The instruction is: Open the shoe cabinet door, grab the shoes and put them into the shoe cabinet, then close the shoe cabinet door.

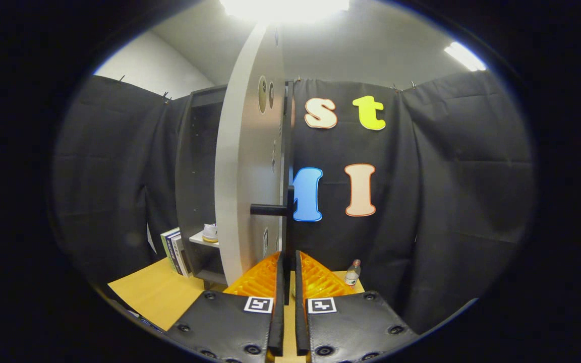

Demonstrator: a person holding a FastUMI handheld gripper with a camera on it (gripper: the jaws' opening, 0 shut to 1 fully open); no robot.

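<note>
Gripper (286, 275): lower centre of frame, fingers drawn nearly together, thin gap left; dark edge of door seems to sit in that gap, but can't tell if both fingers press on it.
Cabinet door (247, 171): pale panel, seen almost edge-on, swung wide open; rises from just ahead of fingertips up to top centre of frame, slightly left of middle.
Door handle (270, 209): short dark bar, sticks out sideways from door's edge, centre of frame, above fingertips.
Round stickers (262, 94): on door face, upper part; more lower down, too small to make out.
Shoe cabinet (197, 186): dark body w/ open front, left of door, centre-left of frame; stands on tabletop.
Shoe (210, 232): white w/ tan sole, on a pale shelf inside cabinet, lower part, just left of door.
Books (175, 250): upright stack, lower left, touching or just beside cabinet's left side.
Table (154, 292): light wood top, lower left, under cabinet & books.
Bottle (352, 273): small, clear, upright, lower right of centre, beyond right finger, near booth wall.
Ceiling lights (464, 55): bright, top centre & upper right.
</note>
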